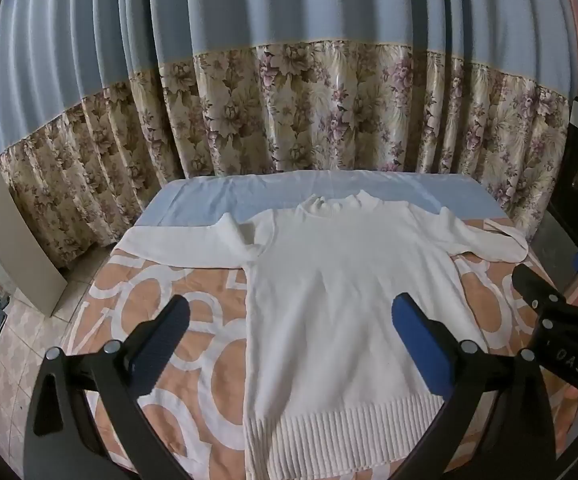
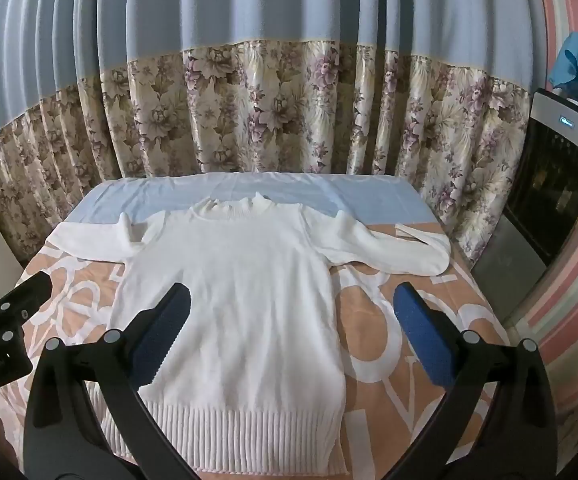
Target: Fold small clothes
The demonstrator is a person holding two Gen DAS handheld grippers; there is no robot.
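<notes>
Sweater: a white knit sweater [image 1: 329, 288] lies flat, front up, along the middle of the bed [image 1: 161, 304], collar toward the far edge, ribbed hem at the near edge.
Sleeves: both are spread sideways; the left one reaches the bed's left edge, the right one [image 2: 389, 248] bends back on itself close to the far right corner.
Bed cover: orange with white ring shapes, with a pale blue strip along the far edge.
Left gripper: left gripper [image 1: 289, 316] is released, jaws spread wide and nothing between the pads; it hangs above the sweater's left half near the hem, tilted downward toward the bed.
Right gripper: right gripper [image 2: 293, 312] is likewise released and empty, tilted downward over the sweater's right side and the bare cover beside it.
Spacing: the two tools sit side by side, each showing at the rim of the other's view.
Background: a blue and floral curtain [image 1: 289, 120] hangs behind the far edge.
</notes>
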